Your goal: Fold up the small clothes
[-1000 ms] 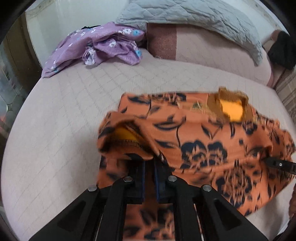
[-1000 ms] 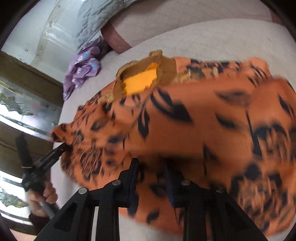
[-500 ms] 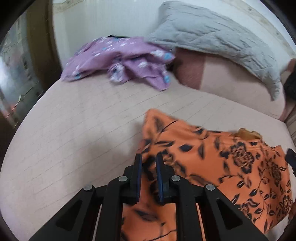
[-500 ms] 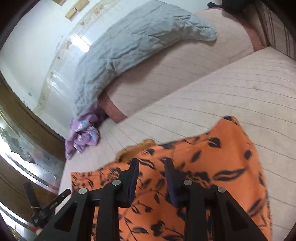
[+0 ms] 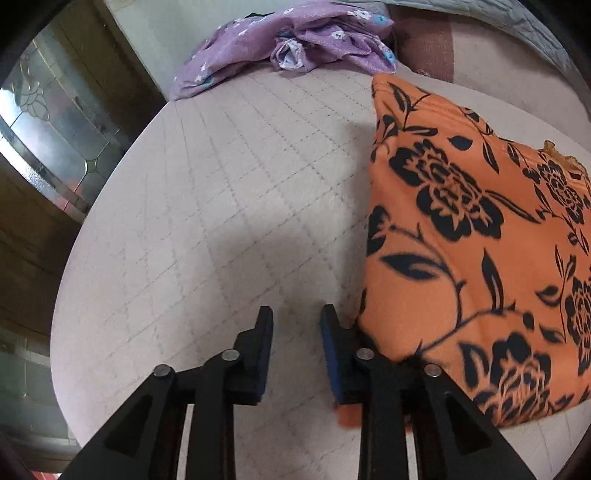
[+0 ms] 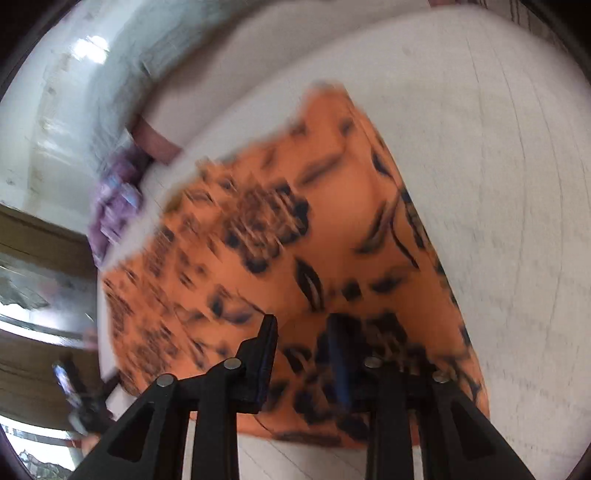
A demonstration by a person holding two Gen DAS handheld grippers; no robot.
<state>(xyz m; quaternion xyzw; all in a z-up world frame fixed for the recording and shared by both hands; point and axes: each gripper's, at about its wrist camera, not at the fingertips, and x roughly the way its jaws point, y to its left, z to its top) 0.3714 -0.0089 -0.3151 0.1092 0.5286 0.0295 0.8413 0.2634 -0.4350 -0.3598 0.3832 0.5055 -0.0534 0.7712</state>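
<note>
An orange garment (image 5: 461,240) with black flowers lies spread flat on the pale quilted bed (image 5: 221,203). My left gripper (image 5: 295,317) stands just off the garment's left edge; its jaws are opening, only bare bed shows between them, and the cloth brushes the outside of the right finger. The right wrist view is blurred. There my right gripper (image 6: 303,321) sits at the near edge of the orange garment (image 6: 295,221), and fabric fills the gap between its fingers and bunches around the right one.
A crumpled purple flowered garment (image 5: 295,40) lies at the far side of the bed, next to a grey quilted blanket (image 5: 517,22). A wooden door with patterned glass (image 5: 55,129) stands to the left. Bare bed (image 6: 480,184) stretches right of the garment.
The orange garment was held up, then laid flat on the bed. My left gripper let go of it, opened and slid off its left edge. The right gripper stayed on the cloth.
</note>
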